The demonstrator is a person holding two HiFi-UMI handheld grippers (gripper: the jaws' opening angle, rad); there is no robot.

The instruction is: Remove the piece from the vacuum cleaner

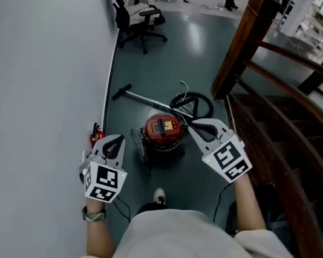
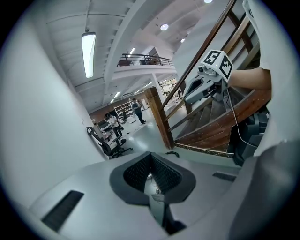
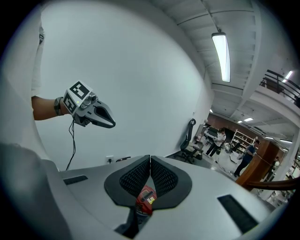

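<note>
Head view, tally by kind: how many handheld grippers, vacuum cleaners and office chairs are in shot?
Grippers: 2 (left gripper, right gripper)
Vacuum cleaner: 1
Office chair: 1
Total: 4

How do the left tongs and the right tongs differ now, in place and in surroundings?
The left tongs hang close to the white wall; the right tongs are nearer the brown wooden staircase. In the head view the right tongs' tip lies at the edge of the round red vacuum cleaner, while the left tongs' tip is apart from it. Both are shut and empty.
</note>
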